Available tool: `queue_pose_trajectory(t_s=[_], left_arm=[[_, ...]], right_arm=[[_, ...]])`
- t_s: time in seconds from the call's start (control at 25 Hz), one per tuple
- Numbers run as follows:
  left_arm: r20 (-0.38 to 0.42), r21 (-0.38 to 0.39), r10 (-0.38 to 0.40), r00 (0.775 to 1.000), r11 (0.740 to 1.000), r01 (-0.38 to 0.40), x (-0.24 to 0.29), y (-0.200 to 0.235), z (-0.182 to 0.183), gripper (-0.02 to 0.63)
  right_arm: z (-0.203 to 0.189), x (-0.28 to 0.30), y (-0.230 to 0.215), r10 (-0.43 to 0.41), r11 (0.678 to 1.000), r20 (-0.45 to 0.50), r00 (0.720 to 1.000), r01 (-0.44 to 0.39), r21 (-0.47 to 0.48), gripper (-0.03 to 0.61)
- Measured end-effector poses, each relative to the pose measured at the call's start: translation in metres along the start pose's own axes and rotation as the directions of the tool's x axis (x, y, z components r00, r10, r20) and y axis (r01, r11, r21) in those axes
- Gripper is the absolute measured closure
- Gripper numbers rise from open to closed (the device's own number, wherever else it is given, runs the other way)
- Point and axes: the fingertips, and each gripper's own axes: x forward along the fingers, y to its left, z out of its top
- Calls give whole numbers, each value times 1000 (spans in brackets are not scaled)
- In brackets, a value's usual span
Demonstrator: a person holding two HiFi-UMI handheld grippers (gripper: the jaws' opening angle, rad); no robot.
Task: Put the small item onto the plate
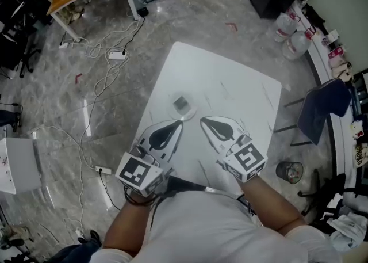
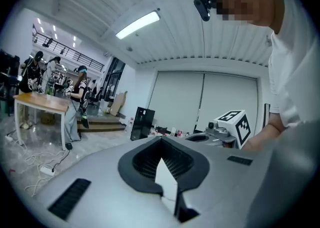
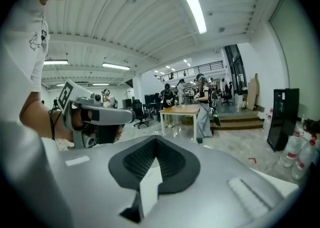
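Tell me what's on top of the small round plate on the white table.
One small grey square item lies on the small round clear plate, near its middle; nothing else shows there. The plate's surface beneath the item is covered.

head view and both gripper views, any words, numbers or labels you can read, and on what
No text can be read in any view.
marker cubes: black-and-white square codes, no letters.
shirt print: too small to read.
water bottles: labels too small to read.
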Motion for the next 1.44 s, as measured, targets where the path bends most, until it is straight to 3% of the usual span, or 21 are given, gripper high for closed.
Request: queue_pose_trajectory(t_s=[0.2,0.36,0.52,0.8,0.96,1.24,1.44], left_arm=[[81,47,82,993,995,-86,-30,-82,52,607],[147,103,75,986,991,-90,-54,-151,90,607],[174,159,86,981,981,-114,-73,-192,116,607],[204,190,94,974,973,-134,-90,-220,111,607],[199,200,91,976,971,-131,-88,-222,106,607],[212,212,97,973,967,-142,-82,-221,128,607],[210,203,96,973,969,-139,-83,-227,120,607]], right_arm=[[69,-88,36,-34,998,152,988,41,-46,576],[106,-158,69,4,998,238,971,12,-65,577],[133,-206,88,-1,994,288,958,32,-105,577],[140,-237,102,-1,990,330,944,47,-132,577],[138,-240,103,-1,989,340,940,52,-140,577],[161,-246,96,-8,979,348,937,78,-190,577],[153,-249,99,-3,980,353,935,73,-186,577]])
